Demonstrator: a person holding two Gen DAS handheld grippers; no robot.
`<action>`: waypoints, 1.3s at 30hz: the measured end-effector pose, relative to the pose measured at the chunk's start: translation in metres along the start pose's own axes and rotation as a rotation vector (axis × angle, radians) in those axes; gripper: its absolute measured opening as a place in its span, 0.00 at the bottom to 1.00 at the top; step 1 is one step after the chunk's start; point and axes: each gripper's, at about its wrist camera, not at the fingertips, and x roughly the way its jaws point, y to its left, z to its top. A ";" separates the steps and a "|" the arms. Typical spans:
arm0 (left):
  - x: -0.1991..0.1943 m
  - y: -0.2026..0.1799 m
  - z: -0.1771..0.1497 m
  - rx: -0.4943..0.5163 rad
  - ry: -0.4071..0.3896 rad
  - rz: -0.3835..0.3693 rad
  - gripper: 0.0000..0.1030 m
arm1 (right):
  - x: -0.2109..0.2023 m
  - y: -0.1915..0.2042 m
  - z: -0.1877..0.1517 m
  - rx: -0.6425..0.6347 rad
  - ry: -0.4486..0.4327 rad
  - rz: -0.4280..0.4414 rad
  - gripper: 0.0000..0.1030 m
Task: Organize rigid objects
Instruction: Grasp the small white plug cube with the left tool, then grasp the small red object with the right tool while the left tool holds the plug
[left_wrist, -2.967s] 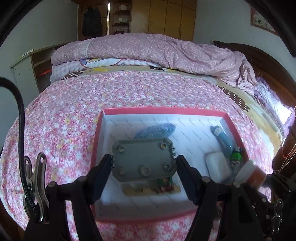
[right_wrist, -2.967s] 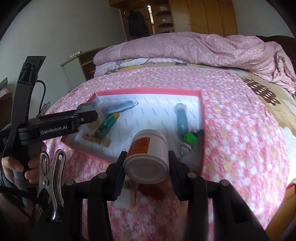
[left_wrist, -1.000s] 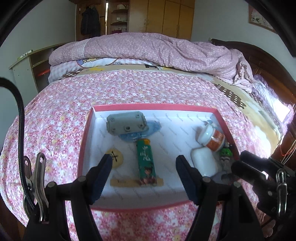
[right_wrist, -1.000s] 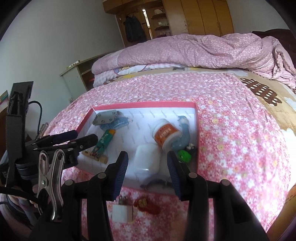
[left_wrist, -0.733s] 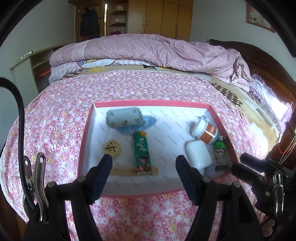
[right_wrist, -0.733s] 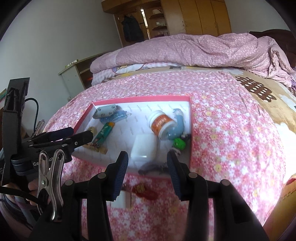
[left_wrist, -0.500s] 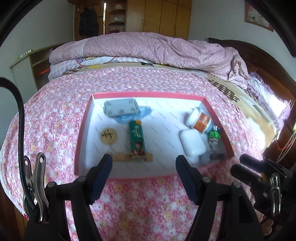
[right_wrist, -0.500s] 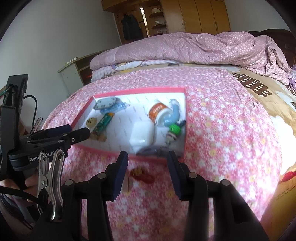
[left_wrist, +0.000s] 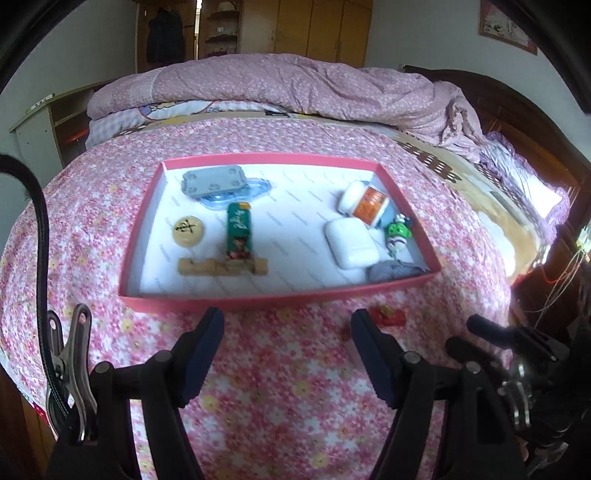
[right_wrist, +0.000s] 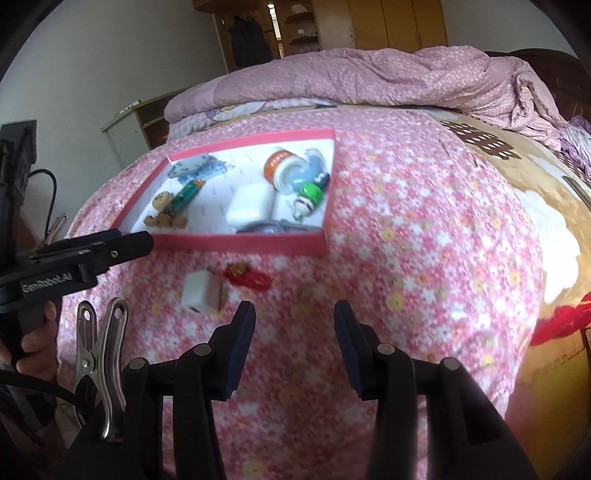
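Note:
A pink-rimmed white tray (left_wrist: 258, 301) (right_wrist: 236, 242) lies on the flowered bedspread. It holds a grey block (left_wrist: 213, 181), a green tube (left_wrist: 239, 230), a round wooden disc (left_wrist: 187, 231), a white case (left_wrist: 349, 242) (right_wrist: 248, 207), an orange-labelled jar (left_wrist: 365, 202) (right_wrist: 281, 168) and a green toy (left_wrist: 398, 232). On the spread in front of the tray lie a red trinket (right_wrist: 246, 277) (left_wrist: 388, 316) and a white cube (right_wrist: 201, 291). My left gripper (left_wrist: 286, 332) hangs open over the spread, nothing in it. My right gripper (right_wrist: 293, 325) is empty, its jaws opening, to the right of the cube.
A folded pink quilt (left_wrist: 295, 86) lies at the head of the bed, with a dark wooden headboard (left_wrist: 517, 122) on the right. A shelf unit (left_wrist: 44, 122) stands at the left. Red fabric (right_wrist: 561, 323) hangs at the bed's right edge.
Both grippers have drawn back toward the near edge of the bed, so the tray now lies farther off. The red trinket and white cube have come into fuller view.

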 end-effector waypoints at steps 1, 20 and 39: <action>0.000 -0.003 -0.001 0.006 0.003 -0.004 0.72 | 0.000 -0.001 -0.002 0.002 0.003 -0.003 0.49; 0.036 -0.056 -0.019 0.123 0.094 0.003 0.72 | 0.005 -0.026 -0.023 0.114 0.025 0.039 0.50; 0.030 -0.026 -0.023 0.077 0.073 0.051 0.26 | 0.008 -0.025 -0.024 0.112 0.014 0.112 0.72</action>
